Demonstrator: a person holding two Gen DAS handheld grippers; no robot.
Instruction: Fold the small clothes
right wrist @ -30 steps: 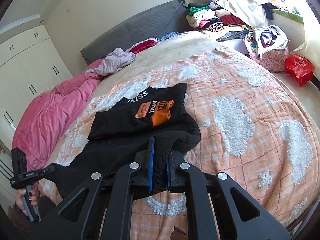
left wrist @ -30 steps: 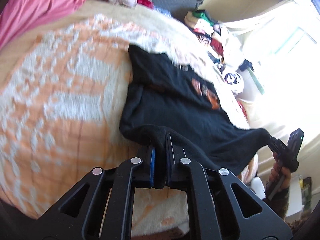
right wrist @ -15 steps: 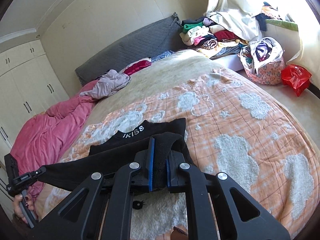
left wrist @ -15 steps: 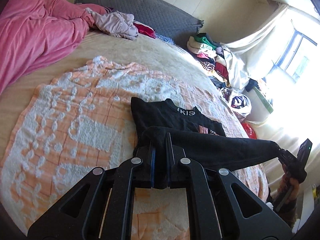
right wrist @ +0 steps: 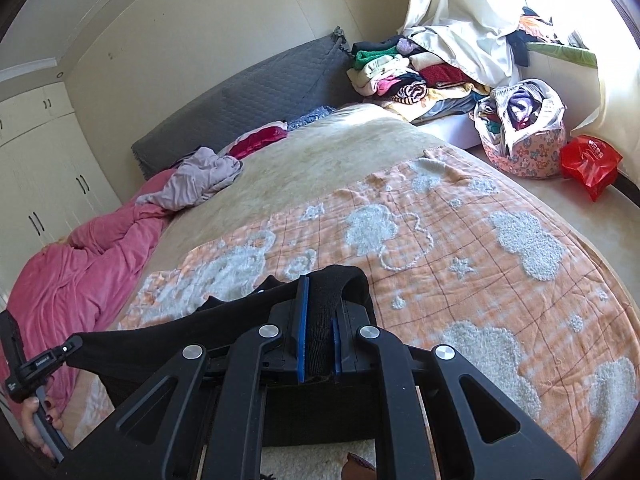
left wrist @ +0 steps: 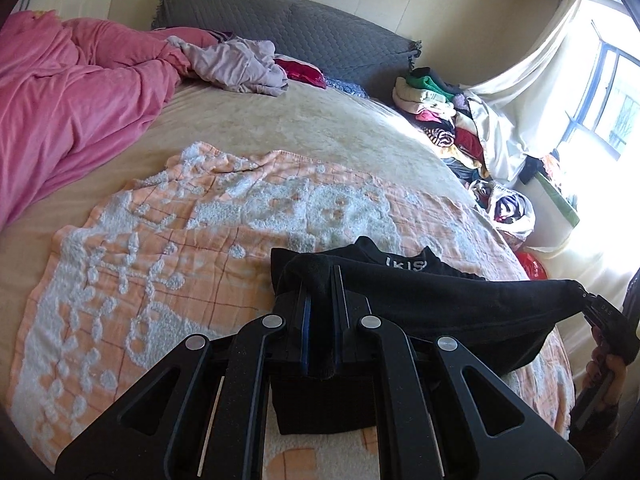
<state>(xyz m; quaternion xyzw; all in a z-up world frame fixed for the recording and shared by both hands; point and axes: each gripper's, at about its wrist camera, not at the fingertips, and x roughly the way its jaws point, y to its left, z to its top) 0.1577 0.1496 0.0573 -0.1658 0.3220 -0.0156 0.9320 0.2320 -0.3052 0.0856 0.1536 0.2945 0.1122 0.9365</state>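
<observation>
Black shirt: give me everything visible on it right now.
The black shirt looks like soft knit, with white lettering at the neckline. The left gripper and right gripper each pinch one end of its near edge, which is lifted and stretched between them. The collar end rests on the orange blanket. Its front cannot be seen from here.

The left gripper (left wrist: 320, 280) is matte black plastic: two angular arms with triangular cut-outs, four round silver screws (left wrist: 273, 321) in a row, and blue pads lining the fingers (left wrist: 305, 316). The right gripper (right wrist: 318, 292) is built the same. At 8 o'clock in the right wrist view, the left hand (right wrist: 38, 420) shows bare skin and dark red nail polish.
</observation>
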